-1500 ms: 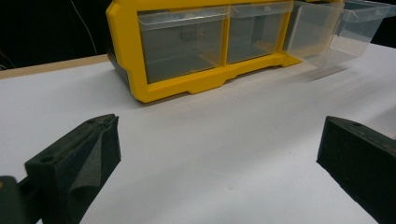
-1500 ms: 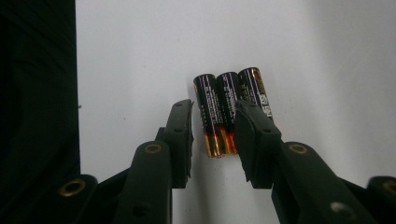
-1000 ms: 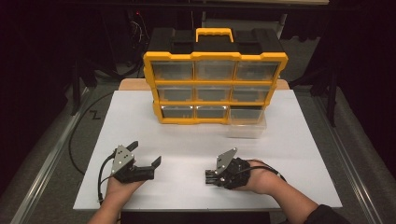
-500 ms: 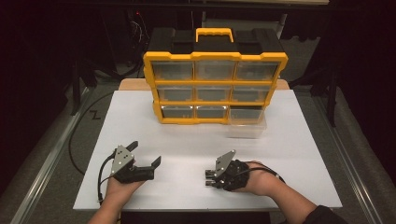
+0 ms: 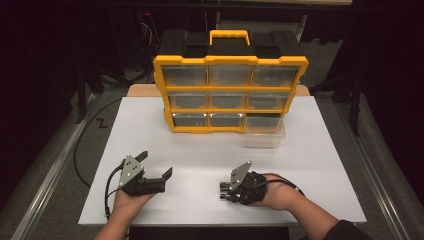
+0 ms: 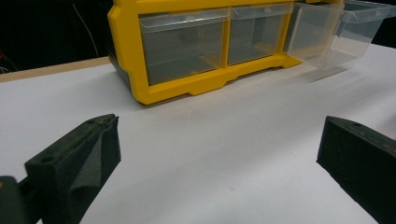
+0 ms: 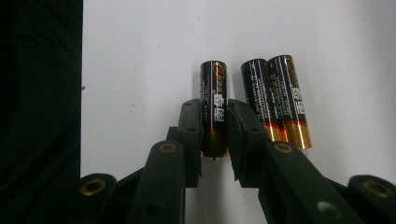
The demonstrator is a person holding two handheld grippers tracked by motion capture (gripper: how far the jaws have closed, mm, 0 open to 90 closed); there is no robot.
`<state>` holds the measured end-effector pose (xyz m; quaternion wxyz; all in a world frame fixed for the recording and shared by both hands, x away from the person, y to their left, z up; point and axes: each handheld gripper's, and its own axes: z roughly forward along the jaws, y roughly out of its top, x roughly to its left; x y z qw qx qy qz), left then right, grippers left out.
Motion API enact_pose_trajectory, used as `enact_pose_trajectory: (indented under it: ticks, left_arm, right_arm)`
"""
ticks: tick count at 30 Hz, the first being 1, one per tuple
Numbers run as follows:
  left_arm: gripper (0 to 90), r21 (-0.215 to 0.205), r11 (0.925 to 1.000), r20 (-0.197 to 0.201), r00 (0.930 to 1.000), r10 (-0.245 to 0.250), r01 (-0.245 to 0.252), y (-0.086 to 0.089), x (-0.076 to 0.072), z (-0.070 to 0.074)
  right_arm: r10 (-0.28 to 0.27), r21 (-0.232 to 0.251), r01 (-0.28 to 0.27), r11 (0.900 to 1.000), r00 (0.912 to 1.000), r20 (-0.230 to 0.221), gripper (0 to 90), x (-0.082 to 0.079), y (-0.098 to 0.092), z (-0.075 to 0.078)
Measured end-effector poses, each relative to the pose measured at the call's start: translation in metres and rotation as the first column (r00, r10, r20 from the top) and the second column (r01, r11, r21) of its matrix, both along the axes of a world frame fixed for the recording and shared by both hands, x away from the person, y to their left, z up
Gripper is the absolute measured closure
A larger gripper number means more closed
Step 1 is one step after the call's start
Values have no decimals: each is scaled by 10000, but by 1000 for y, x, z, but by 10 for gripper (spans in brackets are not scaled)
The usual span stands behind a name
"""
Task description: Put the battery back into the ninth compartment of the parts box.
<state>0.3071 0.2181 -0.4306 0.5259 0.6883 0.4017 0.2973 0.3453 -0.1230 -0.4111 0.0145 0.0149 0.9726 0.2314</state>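
Left tongs (image 5: 159, 169): held in the left hand (image 5: 127, 201) low over the bench (image 5: 320, 165), jaws wide apart, nothing between them. Their own view looks along the bare white surface to the yellow cabinet (image 6: 135, 70) ahead. Judgement: they stand ready in reserve, aimed at the drawers, free to steady or pull one when called on.

Cabinet, ahead of both tongs: nine clear drawers in three rows. The lower right drawer (image 5: 264, 131) stands pulled out over the bench, well ahead of the right tongs. Judgement: it is open to receive the batteries.

Right tongs (image 7: 214, 122): held in the right hand (image 5: 272, 192) near the bench's front edge, jaws closed on one battery (image 7: 214, 100). The pads clamp its lower half from both sides, so the grip runs across the short axis and the cylinder cannot roll out. The battery lies flat on the bench, not yet lifted.

Two more batteries (image 7: 275, 100) lie just right of the right tongs, touching each other, parallel to the gripped one, and await their turn. The right jaw stands close against the nearer of them; a lift may nudge it.
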Motion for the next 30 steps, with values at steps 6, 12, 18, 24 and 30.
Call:
enact_pose_trajectory:
  ticks: [6,12,18,24,30]
  left_arm:
    - [2,-21,10000,0,10000,1,-1,0,0,0]
    - [2,20,10000,-17,10000,-10,10,0,0,0]
    - [2,44,10000,-52,10000,-8,8,0,0,-1]
    - [2,29,10000,-41,10000,-6,6,0,0,0]
    - [2,29,10000,-24,10000,-13,13,1,0,0]
  right_arm:
    - [-108,-86,108,9999,9999,34,781,-1,1,0]
    - [-57,-102,59,9999,9999,127,782,-2,2,0]
    - [5,-109,-4,9999,9999,146,788,-2,2,0]
    - [59,-138,-56,9999,9997,222,790,-2,3,1]
    - [-17,39,16,10000,9997,227,789,-1,0,6]
